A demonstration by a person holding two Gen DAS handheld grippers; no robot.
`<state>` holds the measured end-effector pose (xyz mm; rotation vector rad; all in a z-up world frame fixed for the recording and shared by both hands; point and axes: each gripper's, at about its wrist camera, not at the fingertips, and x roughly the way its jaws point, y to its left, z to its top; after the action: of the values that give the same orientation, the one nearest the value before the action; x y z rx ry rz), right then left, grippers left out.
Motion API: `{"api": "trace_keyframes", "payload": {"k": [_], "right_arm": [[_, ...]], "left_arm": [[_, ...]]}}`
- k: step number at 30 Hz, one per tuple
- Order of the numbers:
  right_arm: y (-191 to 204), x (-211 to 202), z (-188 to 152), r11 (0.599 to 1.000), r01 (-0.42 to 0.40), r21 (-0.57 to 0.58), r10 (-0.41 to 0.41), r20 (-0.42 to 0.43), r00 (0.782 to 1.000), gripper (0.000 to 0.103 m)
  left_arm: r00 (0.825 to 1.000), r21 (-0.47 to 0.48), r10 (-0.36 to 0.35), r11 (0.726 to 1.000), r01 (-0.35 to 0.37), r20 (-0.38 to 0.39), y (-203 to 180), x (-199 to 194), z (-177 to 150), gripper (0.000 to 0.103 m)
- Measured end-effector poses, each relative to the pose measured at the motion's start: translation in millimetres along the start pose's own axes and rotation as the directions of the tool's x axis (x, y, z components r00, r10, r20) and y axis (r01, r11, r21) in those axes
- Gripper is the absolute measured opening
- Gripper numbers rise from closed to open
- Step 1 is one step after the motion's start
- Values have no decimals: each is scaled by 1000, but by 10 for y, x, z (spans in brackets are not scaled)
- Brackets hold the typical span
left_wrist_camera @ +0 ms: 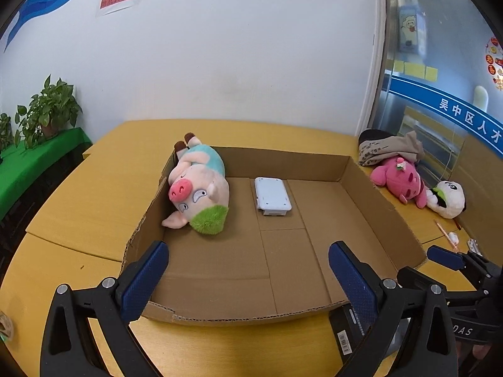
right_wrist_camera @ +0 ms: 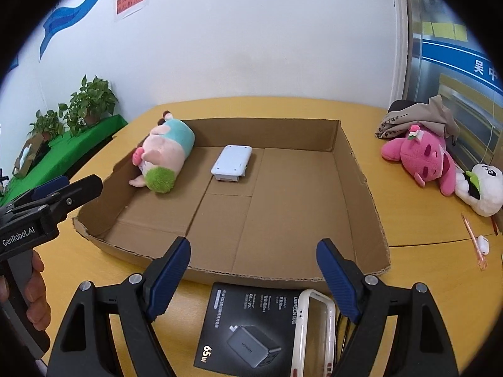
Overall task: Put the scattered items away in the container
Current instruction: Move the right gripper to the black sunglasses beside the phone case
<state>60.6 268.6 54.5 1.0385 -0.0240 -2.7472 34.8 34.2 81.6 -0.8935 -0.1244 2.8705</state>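
The phone case (right_wrist_camera: 312, 333) and charger box (right_wrist_camera: 248, 330) run off the bottom edge.

Both grippers are black plastic frames with silver screws at the joints and ribbed blue pads on the fingers. The left gripper (left_wrist_camera: 248, 278) carries white "GenRobot.AI" lettering on its side. The right gripper (right_wrist_camera: 253, 278) shows the white letters "DAS" on its body.

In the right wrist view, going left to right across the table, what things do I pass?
Pig plush → white device, both in the cardboard box → pink plush → panda plush.
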Motion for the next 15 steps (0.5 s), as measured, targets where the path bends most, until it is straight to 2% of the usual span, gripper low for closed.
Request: {"api": "trace_keyframes", "payload": {"k": [3, 7, 11, 15], "right_arm": [[-97, -139, -66, 998, -41, 48, 41, 9, 999, 82], [-335, -366, -298, 996, -20, 86, 18, 14, 1000, 82], [-640, -400, -679, 991, 42, 129, -31, -83, 996, 82], [-768, -298, -996, 986, 52, 158, -20, -197, 980, 82]], "left_arm": [[1000, -1, -8, 1000, 8, -9, -14, -85, -43, 103], [999, 1, -26, 1000, 26, -36, -33, -147, -182, 103], [995, 9, -57, 998, 58, -83, -91, -114, -356, 103], [985, -2, -108, 994, 108, -131, -197, -57, -501, 103]]}}
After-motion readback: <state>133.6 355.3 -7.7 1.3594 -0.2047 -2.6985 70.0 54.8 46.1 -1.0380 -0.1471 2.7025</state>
